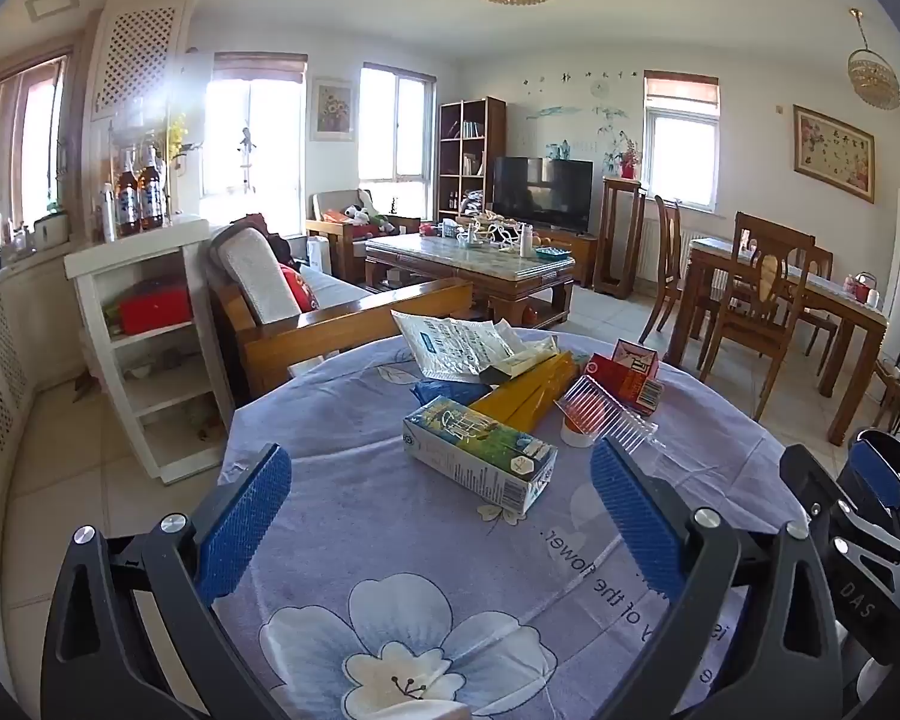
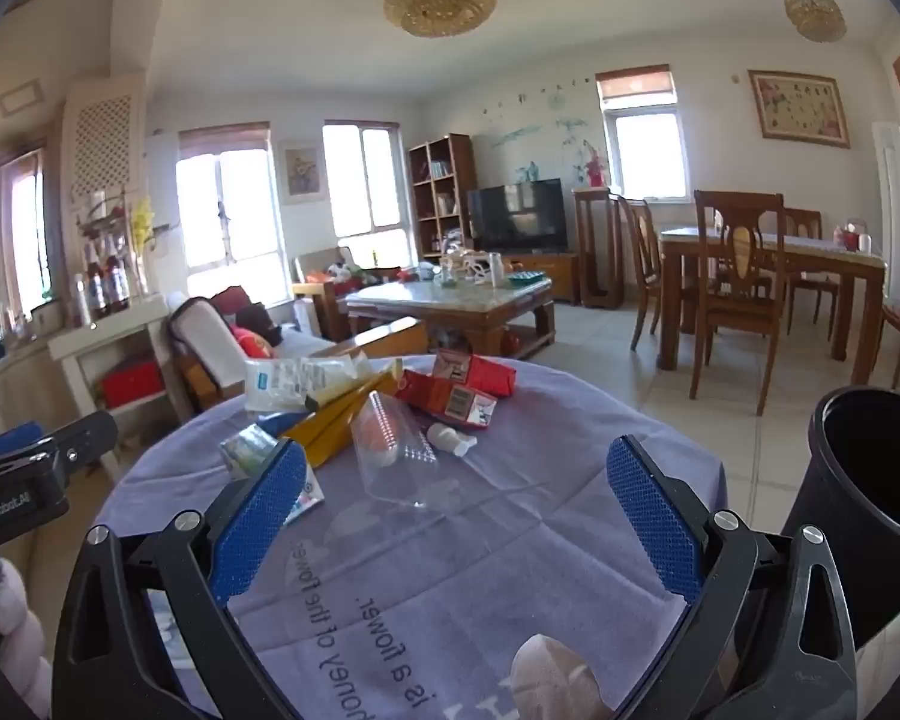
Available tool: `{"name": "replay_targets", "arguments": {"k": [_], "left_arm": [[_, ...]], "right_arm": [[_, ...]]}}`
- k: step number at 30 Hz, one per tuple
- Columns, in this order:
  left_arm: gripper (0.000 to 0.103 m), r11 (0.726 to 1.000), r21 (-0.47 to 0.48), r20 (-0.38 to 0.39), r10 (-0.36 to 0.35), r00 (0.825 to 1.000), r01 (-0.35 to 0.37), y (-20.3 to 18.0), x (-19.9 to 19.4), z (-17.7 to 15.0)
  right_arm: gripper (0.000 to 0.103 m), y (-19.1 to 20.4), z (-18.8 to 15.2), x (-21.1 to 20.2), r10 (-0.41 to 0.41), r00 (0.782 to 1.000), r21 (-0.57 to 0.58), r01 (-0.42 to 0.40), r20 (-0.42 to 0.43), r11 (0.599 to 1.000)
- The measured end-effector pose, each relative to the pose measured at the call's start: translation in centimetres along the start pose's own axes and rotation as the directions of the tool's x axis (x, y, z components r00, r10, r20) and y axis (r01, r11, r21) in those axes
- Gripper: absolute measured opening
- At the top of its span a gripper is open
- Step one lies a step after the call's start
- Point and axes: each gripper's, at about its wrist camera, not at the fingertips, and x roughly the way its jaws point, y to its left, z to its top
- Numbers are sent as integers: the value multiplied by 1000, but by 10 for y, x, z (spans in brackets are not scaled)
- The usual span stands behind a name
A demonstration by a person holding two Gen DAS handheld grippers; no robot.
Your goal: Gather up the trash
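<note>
The left gripper [image 1: 441,516] hung released, fingers wide and empty, above the purple tablecloth [image 1: 342,420]. Just beyond its fingertips lay a green carton [image 1: 480,459], then a yellow box [image 1: 525,390] and red carton [image 1: 627,375]. The right gripper [image 2: 456,510] was likewise released and empty, with clear plastic packaging [image 2: 393,456] just ahead and a black bin [image 2: 870,480] outside its right finger.

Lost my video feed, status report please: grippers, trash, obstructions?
Left gripper and right gripper open, empty. Trash untouched on purple flowered tablecloth: green-white carton nearest. Black bin right of table. Nothing blocking.
</note>
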Motion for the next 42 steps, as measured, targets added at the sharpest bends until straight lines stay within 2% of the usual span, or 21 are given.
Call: {"name": "replay_targets", "arguments": {"k": [42], "left_arm": [[98, 1000, -2, 15, -7, 1000, 7, 1, -6, 1]], "right_arm": [[99, 3, 6, -12, 8, 1000, -3, -8, 6, 1000]]}}
